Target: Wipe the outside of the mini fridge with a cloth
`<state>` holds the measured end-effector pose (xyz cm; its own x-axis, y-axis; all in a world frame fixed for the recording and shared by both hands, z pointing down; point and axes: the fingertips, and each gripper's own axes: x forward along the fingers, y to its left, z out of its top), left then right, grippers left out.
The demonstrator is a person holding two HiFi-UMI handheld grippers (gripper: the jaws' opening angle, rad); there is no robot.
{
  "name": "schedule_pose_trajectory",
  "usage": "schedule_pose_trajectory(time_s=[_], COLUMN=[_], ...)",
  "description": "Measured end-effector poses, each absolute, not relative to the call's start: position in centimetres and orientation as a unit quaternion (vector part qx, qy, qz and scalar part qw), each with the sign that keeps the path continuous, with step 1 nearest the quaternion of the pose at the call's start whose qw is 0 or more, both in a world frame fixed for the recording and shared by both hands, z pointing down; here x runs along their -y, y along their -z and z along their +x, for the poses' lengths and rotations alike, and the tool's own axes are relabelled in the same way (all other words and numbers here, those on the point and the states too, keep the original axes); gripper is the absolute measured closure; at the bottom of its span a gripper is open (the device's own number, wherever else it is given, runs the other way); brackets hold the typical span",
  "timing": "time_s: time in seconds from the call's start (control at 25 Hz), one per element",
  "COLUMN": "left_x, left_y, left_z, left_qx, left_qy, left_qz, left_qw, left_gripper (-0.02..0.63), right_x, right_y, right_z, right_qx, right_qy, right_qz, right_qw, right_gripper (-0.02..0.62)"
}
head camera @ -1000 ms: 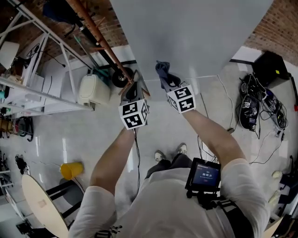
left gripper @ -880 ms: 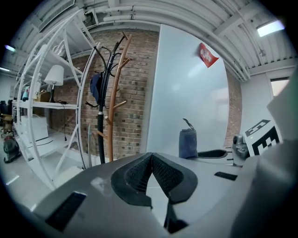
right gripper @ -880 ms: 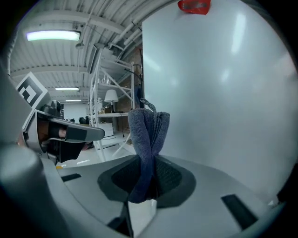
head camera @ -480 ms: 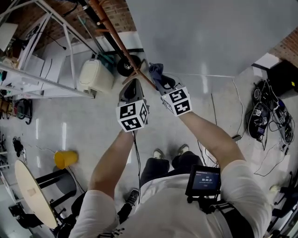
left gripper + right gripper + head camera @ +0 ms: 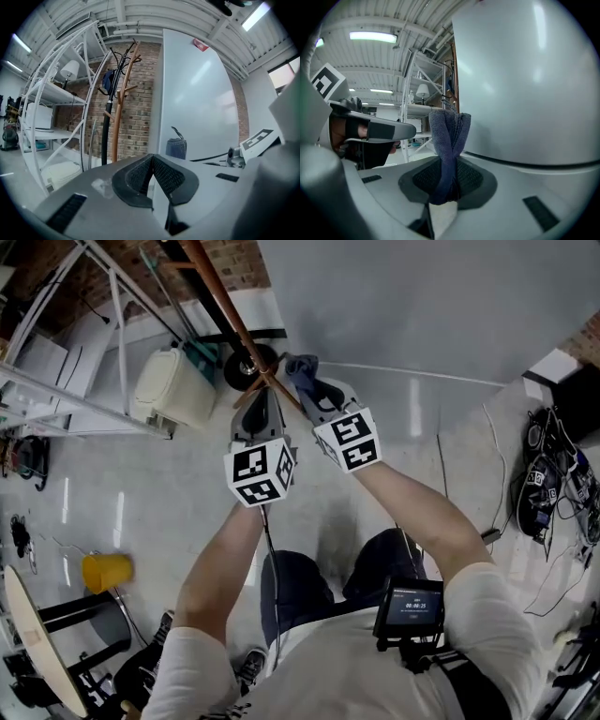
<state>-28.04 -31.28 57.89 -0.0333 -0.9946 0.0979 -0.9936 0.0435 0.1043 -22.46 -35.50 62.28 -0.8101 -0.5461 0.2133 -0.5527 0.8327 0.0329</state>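
Blue cloth point(image 5: 449, 136) sticks up, clamped between the right gripper's point(image 5: 449, 180) fingers; left gripper's point(image 5: 152, 174) fingers touch, empty.

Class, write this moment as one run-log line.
right tongs: shut on cloth | left tongs: shut, empty | cloth: blue, bunched, upright | fridge: beside cloth, contact unclear

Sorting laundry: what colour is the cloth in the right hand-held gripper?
The cloth is dark blue; right gripper view shows it best.

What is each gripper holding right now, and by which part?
The right gripper is shut on the blue cloth, pinching one bunched end; the rest sticks up past the jaws. The left gripper is shut with nothing between its jaws.
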Motion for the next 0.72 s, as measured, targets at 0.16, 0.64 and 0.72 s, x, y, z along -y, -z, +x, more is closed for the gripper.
schedule_pose_trajectory(time_s=[0.16, 0.64, 0.72], left_x=[32.4, 33.0, 32.7], left_y=[-61.9, -67.6, -67.7], left_z=[-28.4, -29.3, -29.0], left_qx=[0.714, 0.699, 0.697], left_qy=[0.025, 0.105, 0.107], left_qz=[0.698, 0.707, 0.709], left_qw=[0.044, -0.004, -0.005], left_gripper=[0.601, 0.601, 0.601], right_x=[37.0, 39.2, 39.1], right_y=[-65.8, -68.4, -68.3], right_z=[-23.1, -23.4, -22.8], right_qx=[0.95, 0.939, 0.936], right_qy=[0.016, 0.088, 0.089], right_qz=[0.297, 0.328, 0.333], right_qw=[0.096, 0.063, 0.066], right_gripper=[0.506, 0.506, 0.506])
